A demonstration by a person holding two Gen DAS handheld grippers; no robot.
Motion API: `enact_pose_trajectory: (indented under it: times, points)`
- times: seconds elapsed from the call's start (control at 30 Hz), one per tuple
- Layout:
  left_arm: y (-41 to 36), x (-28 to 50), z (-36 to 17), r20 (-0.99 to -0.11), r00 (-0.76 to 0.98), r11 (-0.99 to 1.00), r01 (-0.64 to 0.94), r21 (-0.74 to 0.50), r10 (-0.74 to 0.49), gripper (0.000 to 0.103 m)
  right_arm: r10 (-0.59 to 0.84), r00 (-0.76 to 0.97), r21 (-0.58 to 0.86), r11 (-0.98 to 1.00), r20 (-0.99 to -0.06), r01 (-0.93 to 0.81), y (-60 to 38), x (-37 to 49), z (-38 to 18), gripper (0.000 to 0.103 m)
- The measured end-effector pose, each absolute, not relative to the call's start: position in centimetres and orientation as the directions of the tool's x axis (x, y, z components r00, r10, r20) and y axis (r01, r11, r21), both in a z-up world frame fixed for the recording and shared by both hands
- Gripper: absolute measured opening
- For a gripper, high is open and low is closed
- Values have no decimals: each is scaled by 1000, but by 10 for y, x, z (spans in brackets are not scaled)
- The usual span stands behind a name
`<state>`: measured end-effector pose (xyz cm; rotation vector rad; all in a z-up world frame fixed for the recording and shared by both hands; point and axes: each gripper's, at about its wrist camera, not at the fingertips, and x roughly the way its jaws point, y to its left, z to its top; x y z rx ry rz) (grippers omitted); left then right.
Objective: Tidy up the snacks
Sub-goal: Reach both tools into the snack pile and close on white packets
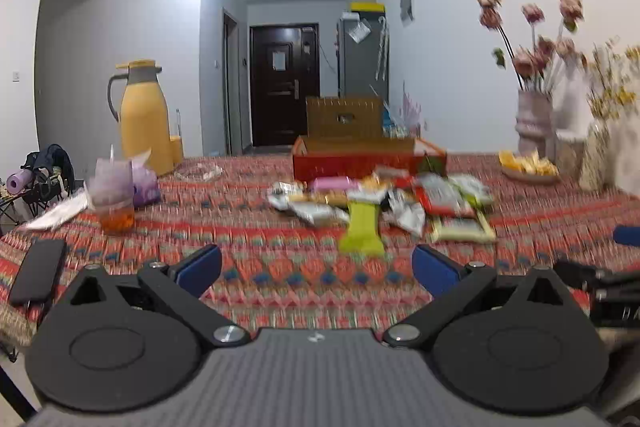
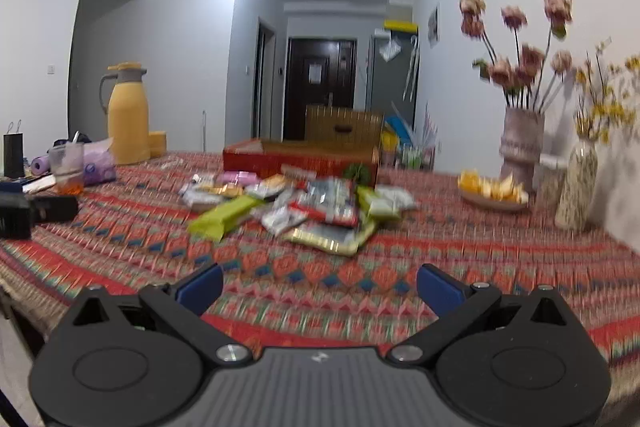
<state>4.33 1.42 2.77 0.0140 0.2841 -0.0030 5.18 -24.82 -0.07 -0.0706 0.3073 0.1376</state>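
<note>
A pile of snack packets (image 1: 384, 199) lies on the patterned tablecloth (image 1: 280, 267), mid table, with a lime-green packet (image 1: 362, 227) nearest me. Behind it stands a red open box (image 1: 360, 159) and a wicker basket (image 1: 344, 117). My left gripper (image 1: 316, 267) is open and empty, low over the cloth, short of the pile. In the right wrist view the pile (image 2: 304, 207), green packet (image 2: 226, 215) and red box (image 2: 300, 157) lie ahead of my right gripper (image 2: 318, 287), which is open and empty. Both views are blurred.
A yellow thermos (image 1: 144, 119), a plastic cup (image 1: 114, 199) and a black phone (image 1: 38, 271) sit at the left. Flower vases (image 1: 534, 123) and a plate of orange pieces (image 1: 528, 165) stand at the right. The other gripper (image 1: 608, 287) shows at the right edge.
</note>
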Motion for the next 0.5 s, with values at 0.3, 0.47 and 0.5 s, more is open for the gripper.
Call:
enact_pose_trajectory:
  times: [0.3,0.47,0.5]
  points:
    - [19,156,52,-303,953,1000,2,-14,-6,103,160,935,3,986,-317,-168,-253,157,23,103]
    - [9,234,40,-425,904,999,48,21,-35,103,196,892,70,980,-408,-184,-262,226,29,103]
    - [5,246,36,-437,899,997,59,46,-33,103,212,884,78,977,-417,-197,-262,239,29,103]
